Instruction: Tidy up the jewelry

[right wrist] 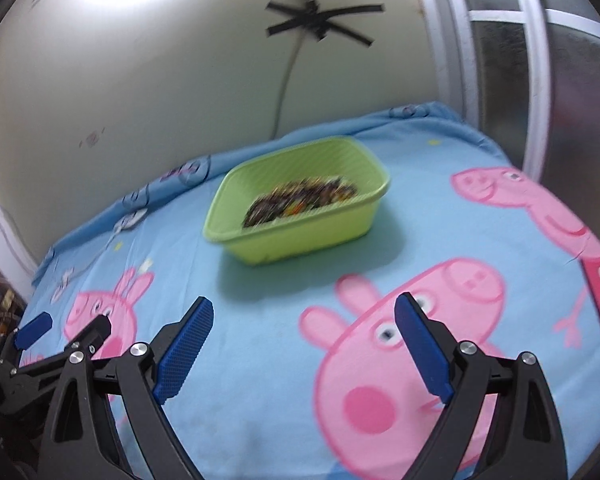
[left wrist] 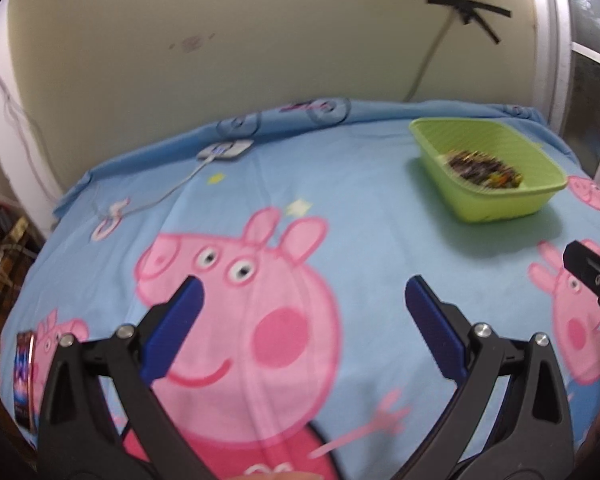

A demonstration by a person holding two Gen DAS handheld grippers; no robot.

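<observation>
A lime green plastic basket sits on the blue cartoon-pig blanket, toward the far right of the bed. A blurred heap of dark, multicoloured jewelry lies inside it. My left gripper hangs open over the big pig print, well short and left of the basket, with nothing between its blue pads. My right gripper is open too, empty, a little in front of the basket. Each gripper shows at the edge of the other's view: the right one, the left one.
A white charger block with a cable lies near the blanket's far edge by the wall. A dark patterned flat object sits at the near left edge. Clutter lies off the bed's left side. A window frame stands at right.
</observation>
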